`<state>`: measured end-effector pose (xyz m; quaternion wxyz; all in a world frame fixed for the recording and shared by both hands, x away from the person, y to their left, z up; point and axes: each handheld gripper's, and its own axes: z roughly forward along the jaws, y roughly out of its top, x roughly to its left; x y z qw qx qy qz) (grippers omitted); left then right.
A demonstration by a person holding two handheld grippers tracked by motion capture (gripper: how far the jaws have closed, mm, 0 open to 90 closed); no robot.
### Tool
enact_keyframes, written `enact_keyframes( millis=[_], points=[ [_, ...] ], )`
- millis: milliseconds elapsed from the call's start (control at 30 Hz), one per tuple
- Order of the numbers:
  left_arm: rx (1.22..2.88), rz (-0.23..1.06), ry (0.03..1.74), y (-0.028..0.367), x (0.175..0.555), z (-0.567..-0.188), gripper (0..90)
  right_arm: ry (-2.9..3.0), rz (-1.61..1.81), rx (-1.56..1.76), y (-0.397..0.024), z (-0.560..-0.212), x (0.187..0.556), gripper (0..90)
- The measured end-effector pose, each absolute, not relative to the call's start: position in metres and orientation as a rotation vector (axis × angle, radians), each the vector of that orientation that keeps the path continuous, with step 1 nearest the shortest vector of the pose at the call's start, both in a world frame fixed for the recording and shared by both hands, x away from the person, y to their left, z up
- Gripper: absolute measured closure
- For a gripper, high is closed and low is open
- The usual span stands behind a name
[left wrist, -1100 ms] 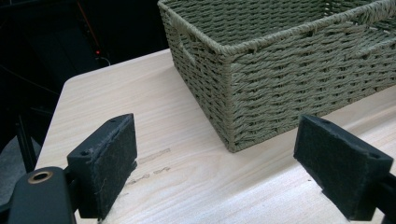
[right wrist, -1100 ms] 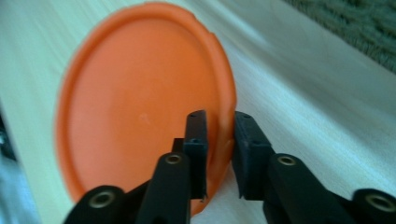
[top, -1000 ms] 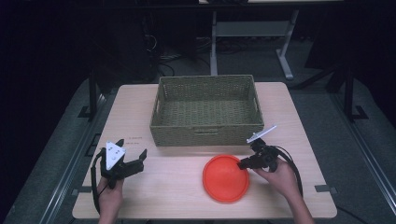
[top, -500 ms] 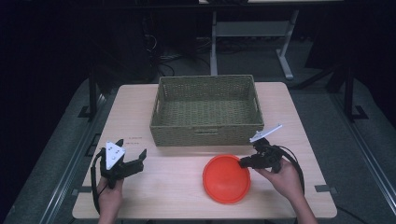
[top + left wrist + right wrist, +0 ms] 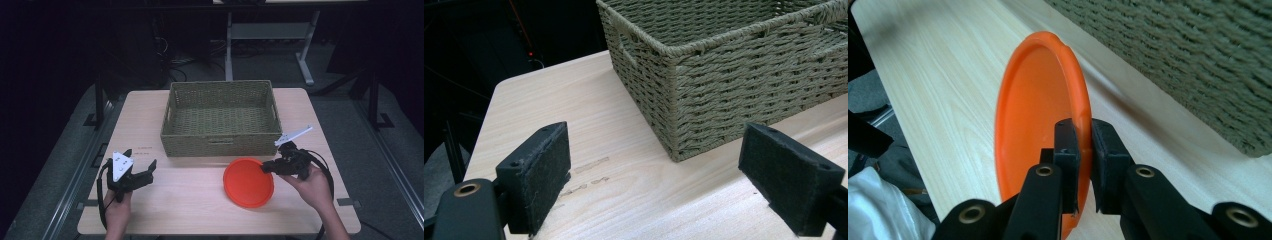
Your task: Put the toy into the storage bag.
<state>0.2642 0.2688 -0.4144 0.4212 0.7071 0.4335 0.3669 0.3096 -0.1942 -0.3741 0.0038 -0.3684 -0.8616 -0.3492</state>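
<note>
An orange plate (image 5: 247, 182) lies at the front right of the wooden table (image 5: 190, 200), its right edge raised a little off the wood. My right gripper (image 5: 265, 168) is shut on that rim; in the right gripper view the two black pads (image 5: 1068, 145) pinch the plate (image 5: 1038, 125) edge. A woven green basket (image 5: 220, 120) stands behind it at the middle of the table. My left gripper (image 5: 145, 172) rests at the front left, open, with nothing between its pads (image 5: 536, 170), and points at the basket's corner (image 5: 704, 85).
The basket's front wall runs close behind the plate. Bare wood stretches between the two grippers and along the front edge. A metal stand (image 5: 270, 35) and dark floor lie beyond the table.
My right gripper has risen with the plate's right rim in it, tilting the plate. The left gripper has kept still.
</note>
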Motion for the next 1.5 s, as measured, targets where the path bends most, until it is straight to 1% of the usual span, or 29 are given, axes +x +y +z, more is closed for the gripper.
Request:
enact_keyframes(
  millis=[933,1500],
  points=[
    [1.768,0.923,1.083,0.269,0.264,-0.414,12.8,-2.828,-1.084,-1.102,-0.184,-0.311,0.316,82.3],
    [1.764,0.925,1.089,0.27,0.264,-0.414,12.8,-2.87,-1.081,-1.072,-0.179,-0.282,0.326,82.2]
  ],
)
